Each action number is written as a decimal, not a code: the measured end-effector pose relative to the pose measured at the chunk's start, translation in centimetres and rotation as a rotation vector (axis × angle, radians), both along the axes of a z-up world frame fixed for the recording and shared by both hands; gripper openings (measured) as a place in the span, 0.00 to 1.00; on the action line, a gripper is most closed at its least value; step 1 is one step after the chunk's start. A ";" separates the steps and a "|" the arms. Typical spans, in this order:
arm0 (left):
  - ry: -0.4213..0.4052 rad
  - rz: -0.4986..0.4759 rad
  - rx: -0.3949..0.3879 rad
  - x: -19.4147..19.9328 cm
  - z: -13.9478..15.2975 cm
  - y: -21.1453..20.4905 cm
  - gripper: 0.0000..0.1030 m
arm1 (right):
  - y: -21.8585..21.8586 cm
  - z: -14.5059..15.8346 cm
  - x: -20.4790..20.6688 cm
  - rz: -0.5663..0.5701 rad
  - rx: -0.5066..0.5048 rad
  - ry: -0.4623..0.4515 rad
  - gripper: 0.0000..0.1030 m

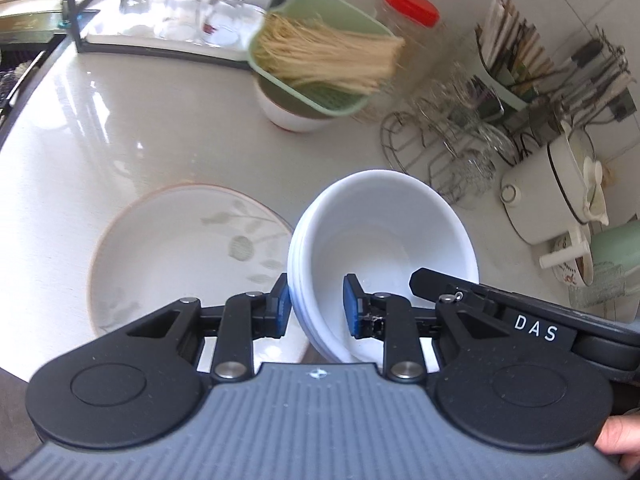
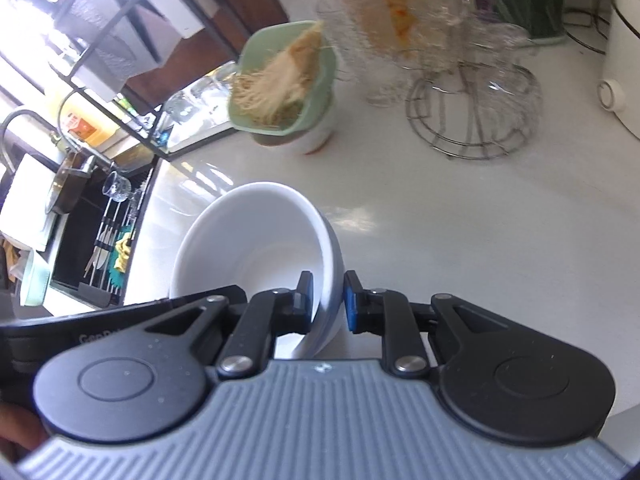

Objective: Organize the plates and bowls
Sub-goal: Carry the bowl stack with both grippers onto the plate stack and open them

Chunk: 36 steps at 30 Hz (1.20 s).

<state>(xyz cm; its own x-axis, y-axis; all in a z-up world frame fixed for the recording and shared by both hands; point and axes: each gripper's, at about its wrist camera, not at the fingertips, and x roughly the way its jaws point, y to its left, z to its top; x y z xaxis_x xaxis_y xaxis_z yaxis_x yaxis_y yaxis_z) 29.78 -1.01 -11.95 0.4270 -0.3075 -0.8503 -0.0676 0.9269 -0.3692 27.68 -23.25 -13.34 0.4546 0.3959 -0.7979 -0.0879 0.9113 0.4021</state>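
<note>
My left gripper (image 1: 316,306) is shut on the near left rim of a stack of white bowls (image 1: 384,236), one pad inside and one outside, and holds it tilted above the counter. A cream plate with a leaf pattern (image 1: 180,256) lies on the counter just left of the stack, partly under it. My right gripper (image 2: 328,300) is shut on the right rim of the white bowls (image 2: 256,240), also tilted and off the counter. Part of the other gripper's black body shows at the edge of each view.
A green strainer of dry noodles (image 1: 320,56) sits on a white bowl (image 1: 288,116) at the back. Right of it are a red-lidded jar (image 1: 412,16), a wire rack of glasses (image 1: 448,136), utensil holders and a white pot (image 1: 560,184). A sink with dishes (image 2: 100,232) lies left.
</note>
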 end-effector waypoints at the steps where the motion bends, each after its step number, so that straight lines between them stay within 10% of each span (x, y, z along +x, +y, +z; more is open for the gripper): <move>1: -0.001 0.007 -0.001 -0.1 0.0 0.6 0.29 | 0.6 0.1 0.1 0.006 -0.001 -0.004 0.19; 31: 0.110 0.090 -0.016 -0.8 -6.4 9.3 0.31 | 11.2 -5.1 1.8 0.101 -0.087 0.100 0.20; 36: 0.107 0.065 0.005 -0.7 -5.8 9.2 0.46 | 11.2 -4.4 1.4 0.088 -0.109 0.084 0.23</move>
<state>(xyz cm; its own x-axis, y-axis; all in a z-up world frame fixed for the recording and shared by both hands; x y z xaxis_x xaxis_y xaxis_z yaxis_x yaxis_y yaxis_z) 29.04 8.23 -17.79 0.3529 -0.2784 -0.8933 -0.1659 0.9210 -0.3525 29.04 -12.05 -17.71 0.3515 0.3403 -0.8722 -0.1395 0.9402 0.3106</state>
